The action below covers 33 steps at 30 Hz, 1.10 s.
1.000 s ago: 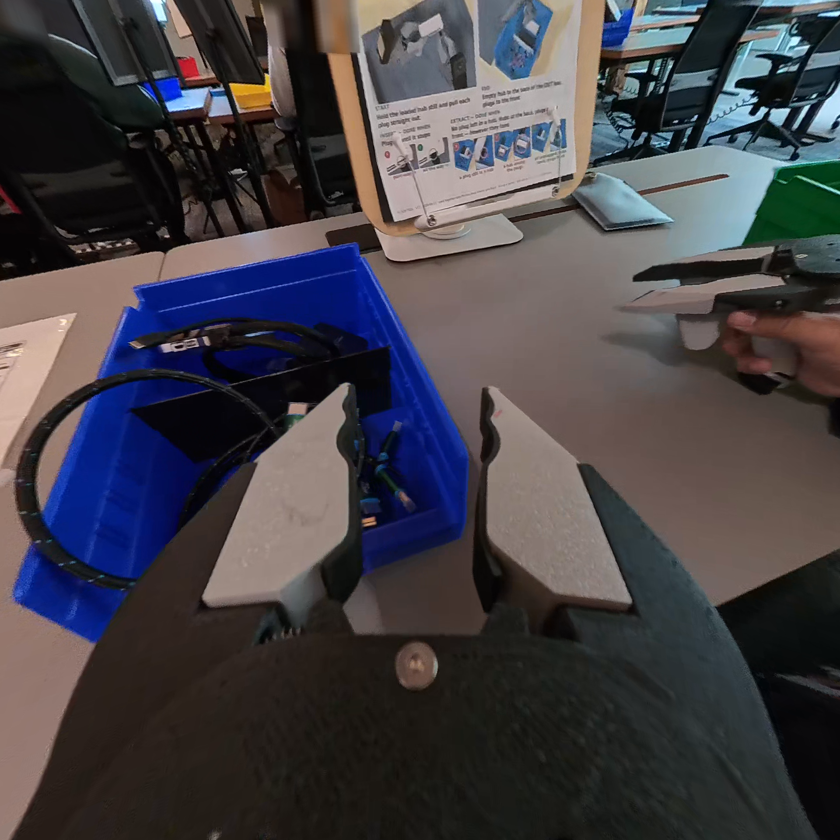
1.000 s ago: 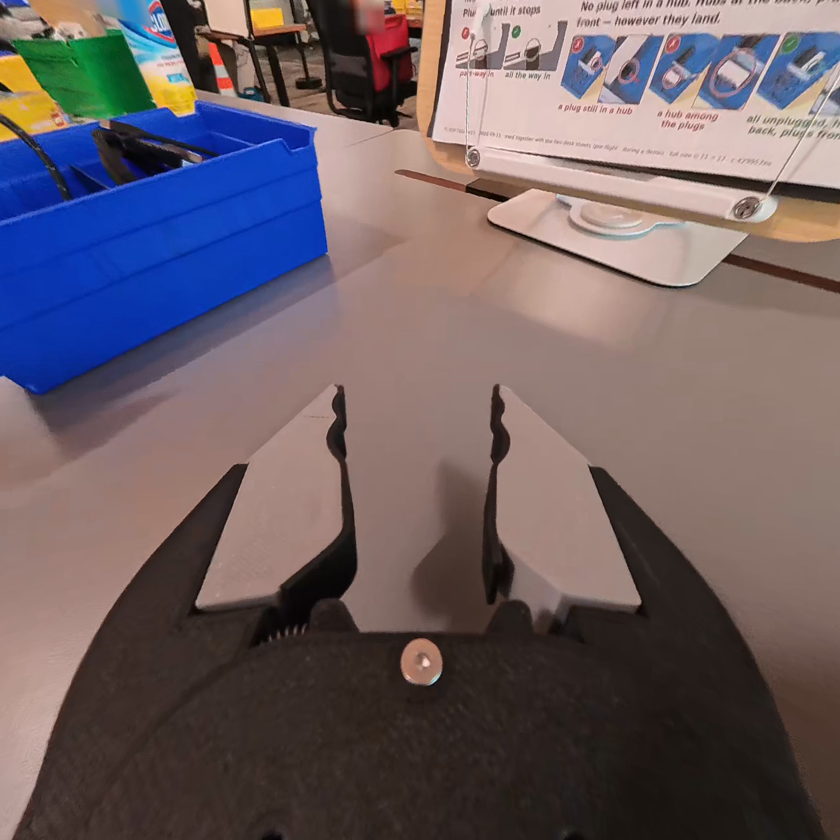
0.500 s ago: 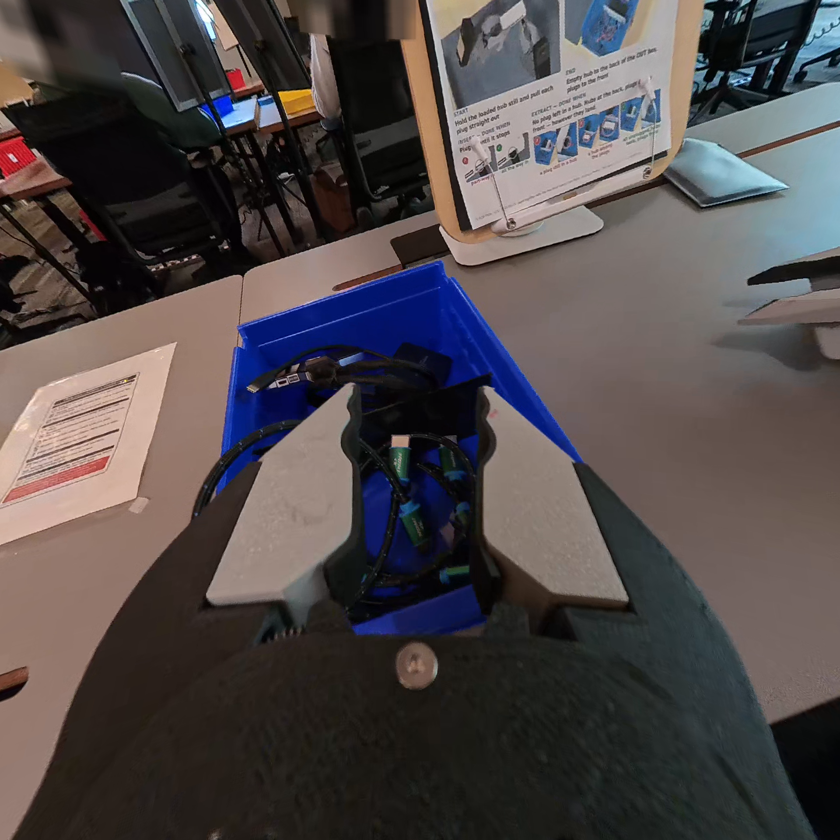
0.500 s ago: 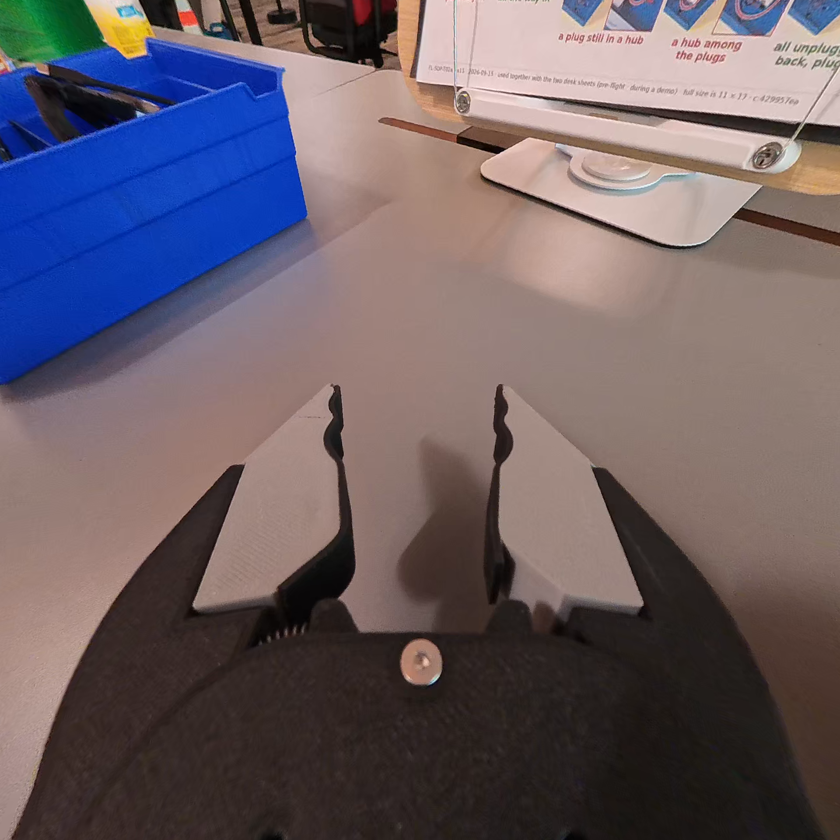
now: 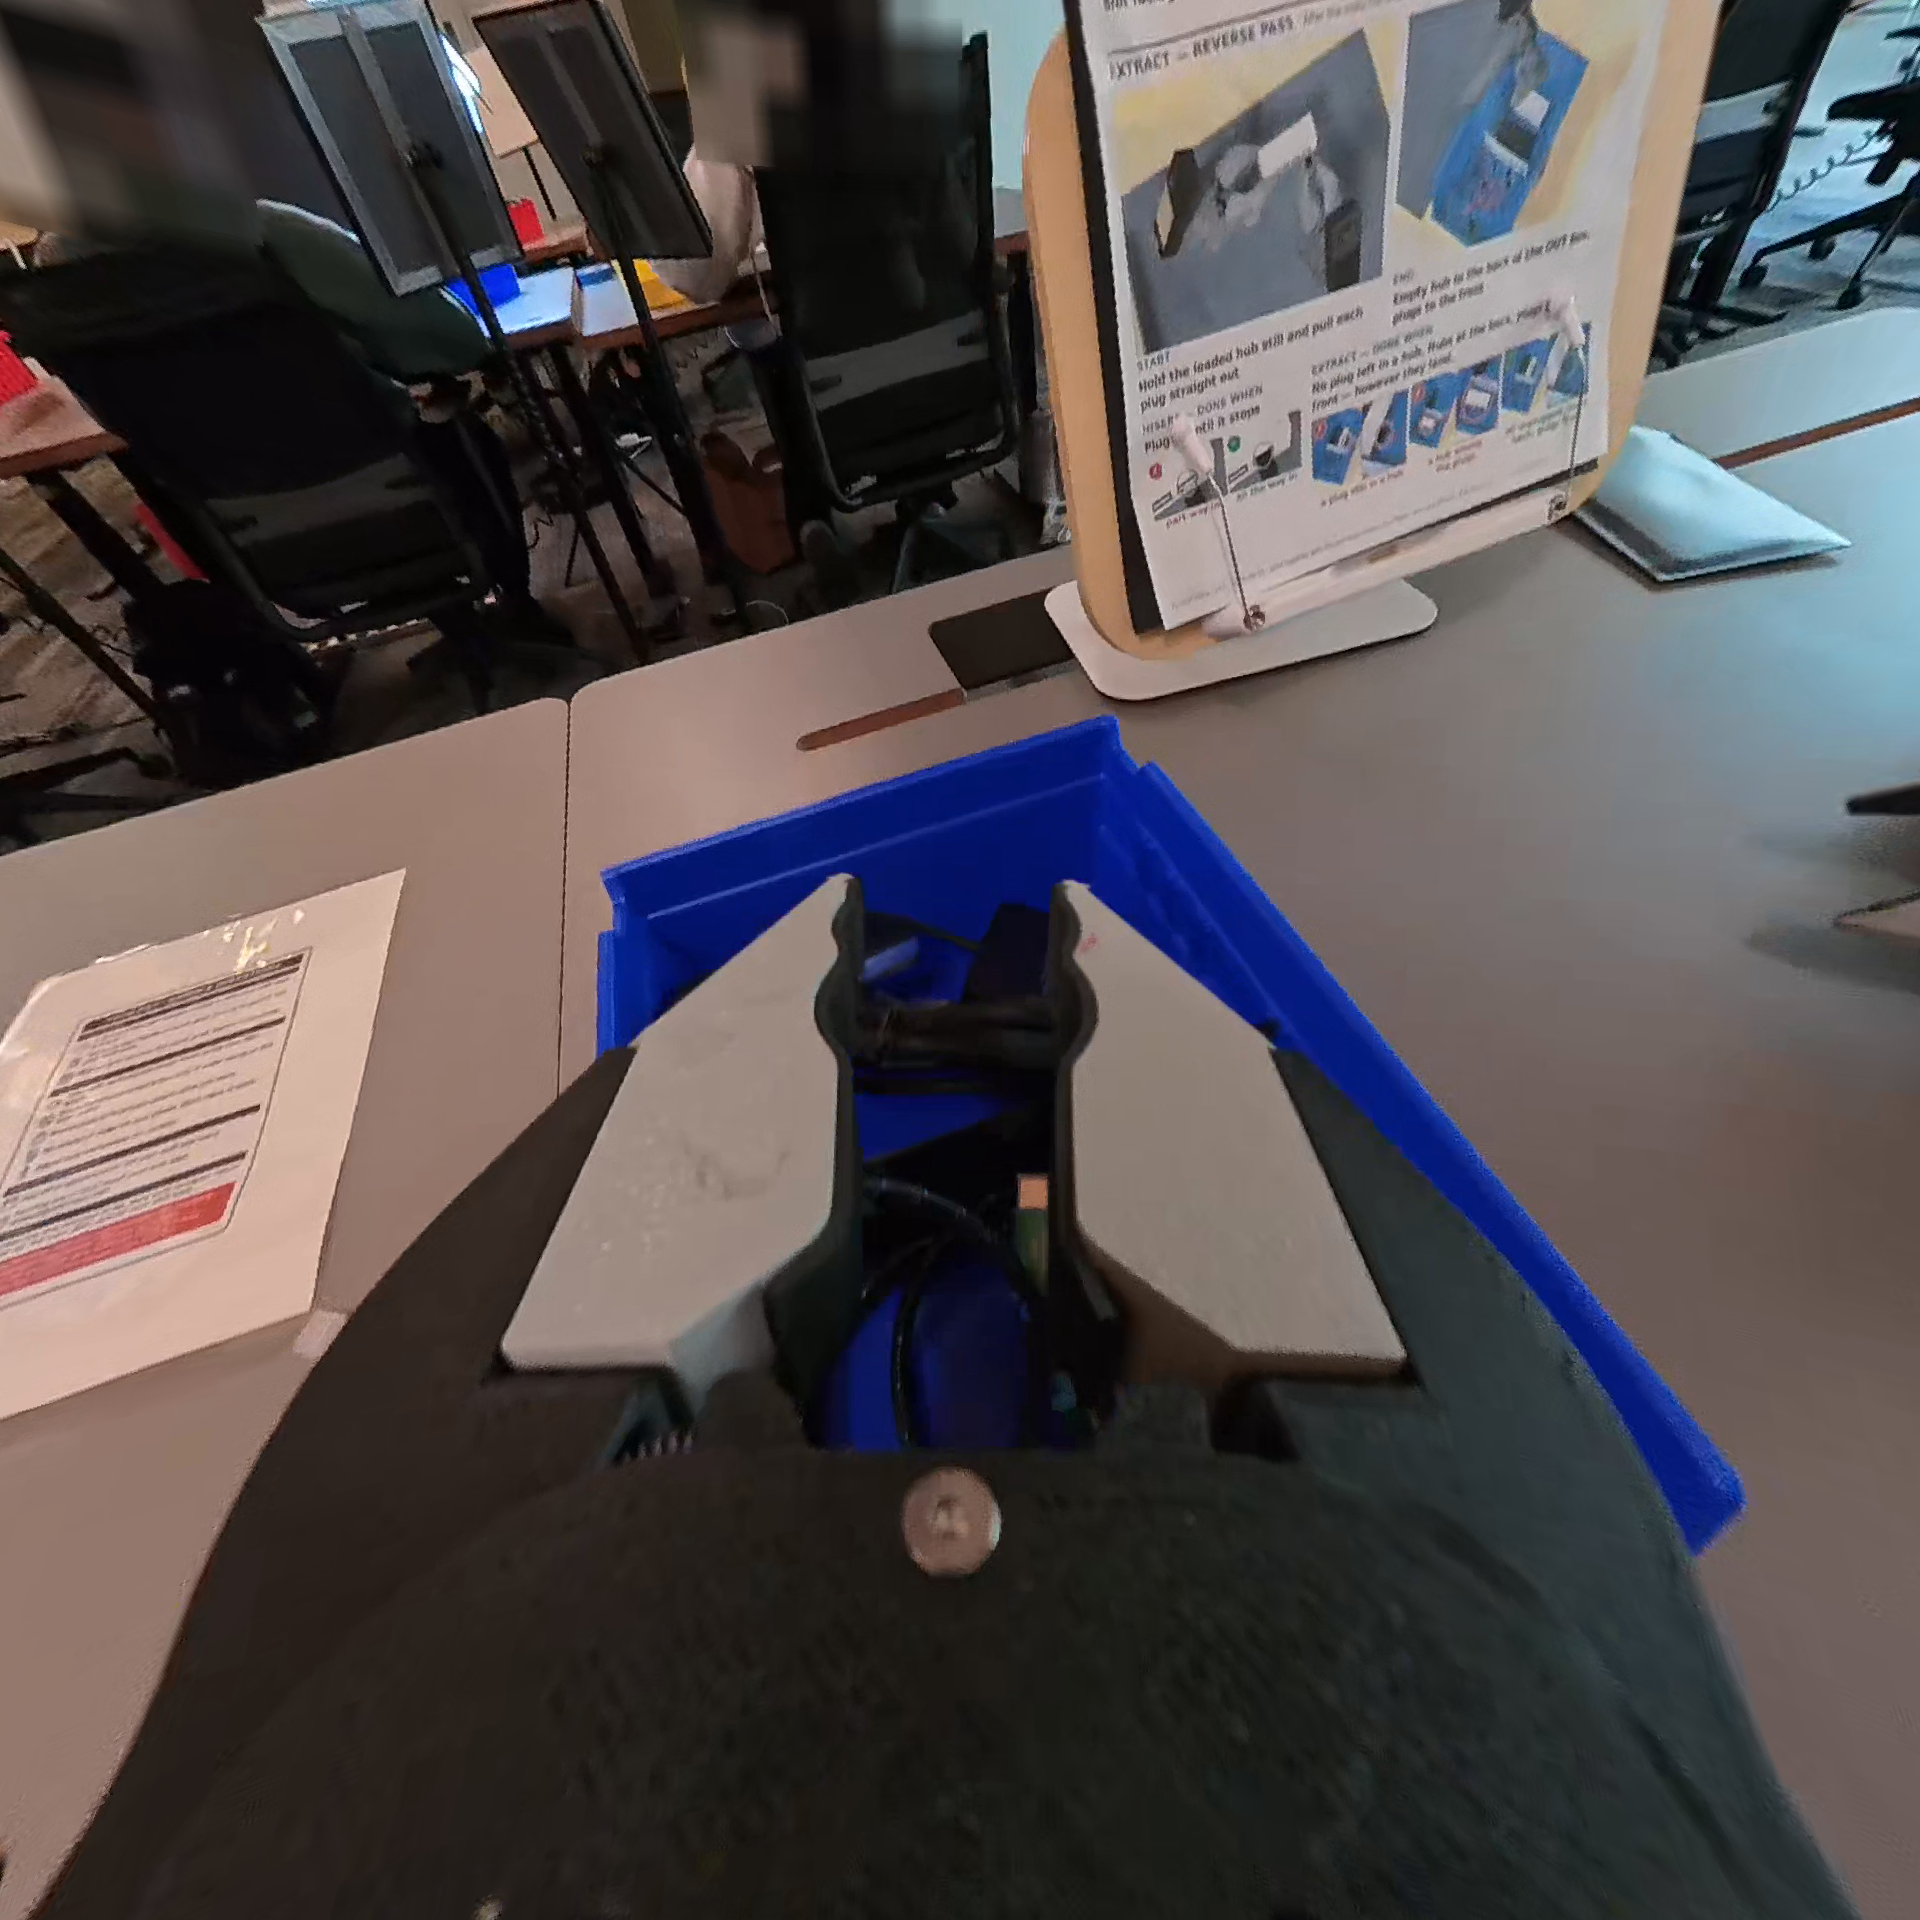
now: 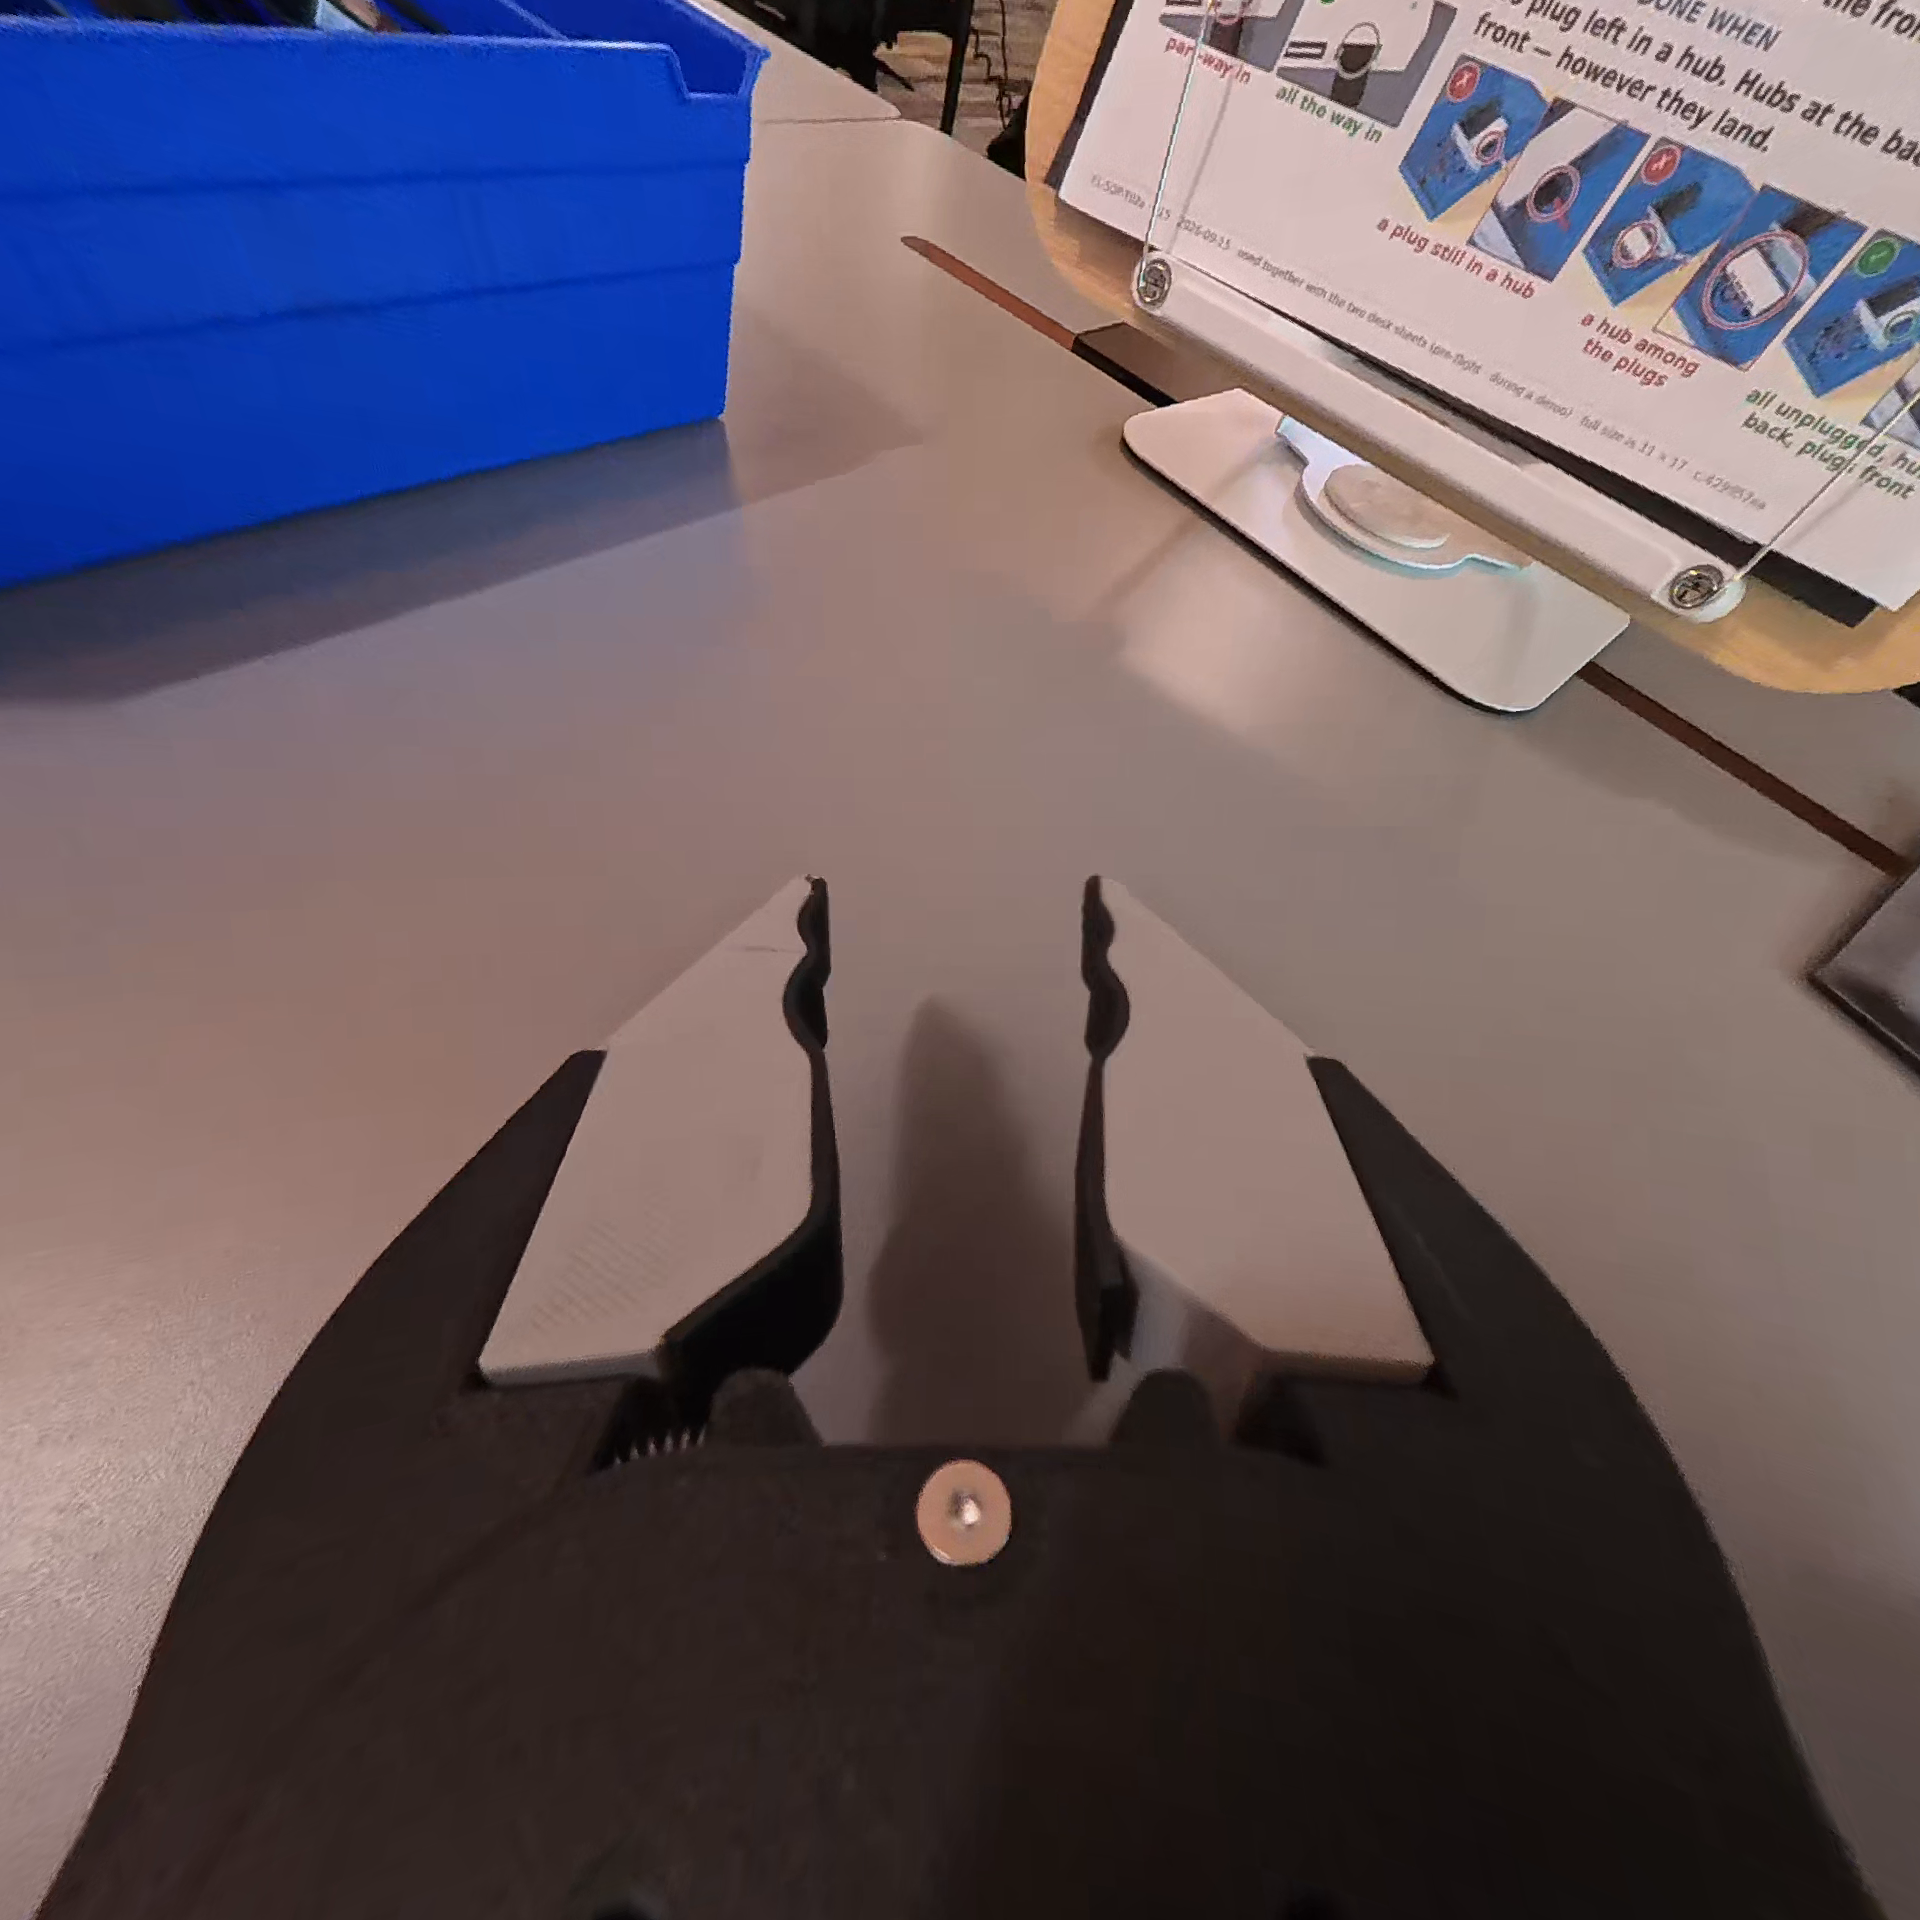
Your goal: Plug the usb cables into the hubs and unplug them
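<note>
A blue plastic bin (image 5: 1351, 1018) stands on the grey table and holds black cables (image 5: 956, 1029) and small plugs. My left gripper (image 5: 951, 904) is open and empty, poised over the bin's inside, its fingers framing the cables below; a dark flat piece lies farther back in the bin. The gripper hides most of the bin's contents. My right gripper (image 6: 951, 894) is open and empty, low over bare table, to the right of the bin (image 6: 364, 312). Its tips also show at the right edge of the left wrist view (image 5: 1886, 862).
An instruction sheet on a wooden stand with a white base (image 5: 1340, 312) stands behind the bin; it also shows in the right wrist view (image 6: 1455, 343). A laminated paper (image 5: 156, 1122) lies left of the bin. A grey pouch (image 5: 1704, 509) lies far right. Chairs and desks stand beyond the table edge. About 35 centimetres separates my left fingertips from my right. The white base (image 5: 1340, 312) lies around 30 centimetres away from my right fingertips.
My left gripper has swung left and forward from beside the bin's front corner to over its inside. My right gripper has moved forward toward the stand, still open.
</note>
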### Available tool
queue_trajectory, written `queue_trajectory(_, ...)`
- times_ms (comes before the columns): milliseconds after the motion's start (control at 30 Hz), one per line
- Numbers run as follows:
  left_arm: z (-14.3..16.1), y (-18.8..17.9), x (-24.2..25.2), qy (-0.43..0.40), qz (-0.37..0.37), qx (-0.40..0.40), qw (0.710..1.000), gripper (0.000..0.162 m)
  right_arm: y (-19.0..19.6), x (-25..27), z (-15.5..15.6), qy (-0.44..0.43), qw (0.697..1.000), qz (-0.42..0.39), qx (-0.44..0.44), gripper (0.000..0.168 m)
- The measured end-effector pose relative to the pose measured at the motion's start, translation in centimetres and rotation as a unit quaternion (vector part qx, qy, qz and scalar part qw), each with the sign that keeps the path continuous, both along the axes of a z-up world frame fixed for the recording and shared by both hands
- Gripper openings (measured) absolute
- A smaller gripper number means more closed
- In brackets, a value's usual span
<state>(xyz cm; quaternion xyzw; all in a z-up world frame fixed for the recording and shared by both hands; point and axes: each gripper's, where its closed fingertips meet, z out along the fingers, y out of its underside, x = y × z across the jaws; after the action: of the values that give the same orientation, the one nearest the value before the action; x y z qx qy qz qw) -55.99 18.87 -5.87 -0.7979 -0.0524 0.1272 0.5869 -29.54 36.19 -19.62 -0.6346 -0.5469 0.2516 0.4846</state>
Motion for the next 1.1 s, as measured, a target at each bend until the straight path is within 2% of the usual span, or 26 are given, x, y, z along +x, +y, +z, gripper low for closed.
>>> queue_trajectory(167,-0.4,2.2,0.9,-0.004,-0.025,0.002,1.000,0.033,1.2,0.9,0.4,0.018,0.999,-0.021,-0.030,0.045)
queue_trajectory(333,-0.4,2.6,2.4,-0.015,-0.047,0.000,0.999,0.032,1.7,1.4,1.2,0.041,0.997,-0.028,-0.050,0.041)
queue_trajectory(500,1.2,1.4,4.2,-0.046,-0.057,0.003,0.997,0.030,1.7,1.5,1.1,0.034,0.998,-0.033,-0.036,0.034)
queue_trajectory(633,2.7,-0.4,8.3,-0.032,-0.080,0.020,0.996,0.029,2.4,1.8,0.3,0.022,0.997,-0.051,-0.047,0.031)
queue_trajectory(800,2.9,-1.6,11.0,0.006,-0.079,0.011,0.997,0.030,2.4,1.7,-0.2,0.030,0.994,-0.041,-0.096,0.032)
queue_trajectory(933,3.2,-1.5,12.8,-0.008,-0.091,0.030,0.995,0.029,2.2,1.6,-0.2,0.023,0.995,-0.040,-0.083,0.029)
queue_trajectory(1100,2.6,-1.4,13.1,-0.002,-0.094,0.012,0.995,0.029,2.0,1.6,-0.3,0.018,0.996,-0.042,-0.075,0.026)
